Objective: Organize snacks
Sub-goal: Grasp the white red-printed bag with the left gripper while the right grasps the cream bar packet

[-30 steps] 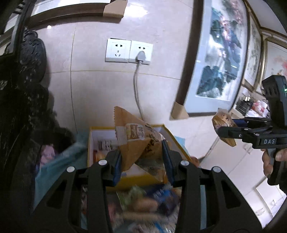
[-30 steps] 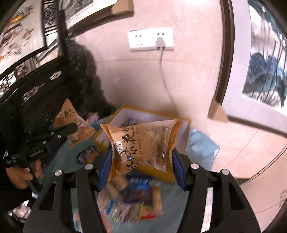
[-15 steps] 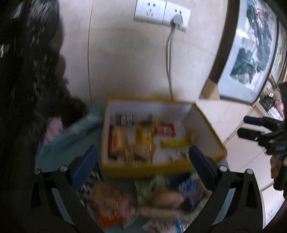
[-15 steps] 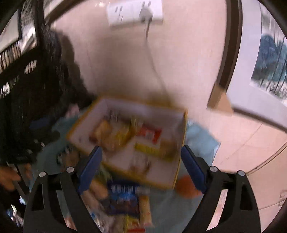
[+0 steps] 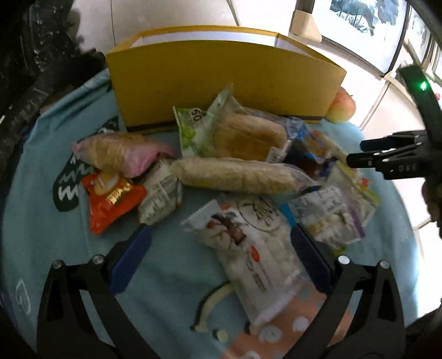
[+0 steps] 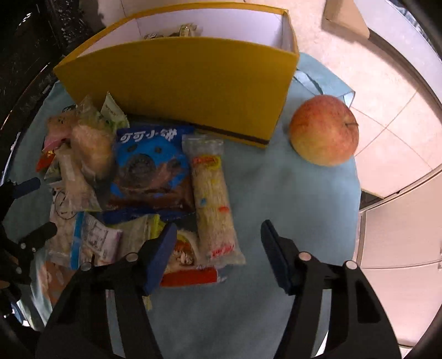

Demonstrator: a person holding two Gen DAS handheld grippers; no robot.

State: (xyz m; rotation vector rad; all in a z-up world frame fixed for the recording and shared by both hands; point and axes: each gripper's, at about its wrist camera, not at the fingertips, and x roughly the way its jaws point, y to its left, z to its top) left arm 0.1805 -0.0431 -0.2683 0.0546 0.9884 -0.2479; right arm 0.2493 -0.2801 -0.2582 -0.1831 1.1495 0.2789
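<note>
1. Our left gripper [image 5: 218, 243] has its blue fingers [image 5: 129, 259] spread wide and holds nothing; they straddle the white snack packet [image 5: 248, 256] lying on the blue cloth [image 5: 41, 234].
2. Our right gripper [image 6: 216, 254] also has its fingers [image 6: 160, 256] spread apart and empty, low over the cloth's near edge, with the noodle packet [image 6: 212, 204] just beside the left finger.
3. Yellow box [image 5: 221, 80]: stands at the cloth's far edge, open top, white inside; a few wrapped items show against its back wall in the right wrist view.
4. Loose snacks, heaped on the cloth in front of the box:
   - orange packet [image 5: 110, 198], toward the left edge;
   - pink-wrapped roll [image 5: 121, 153], just behind it;
   - long clear-wrapped roll [image 5: 234, 175], across the middle;
   - green-cornered bread packet [image 5: 229, 132], touching the box's front wall;
   - blue biscuit packet [image 6: 149, 171], beside the noodle packet.
5. Apple [image 6: 323, 129]: on the cloth near the box's right front corner, apart from the heap.
6. Framed picture [image 5: 359, 19]: leaning on the tiled wall behind.
</note>
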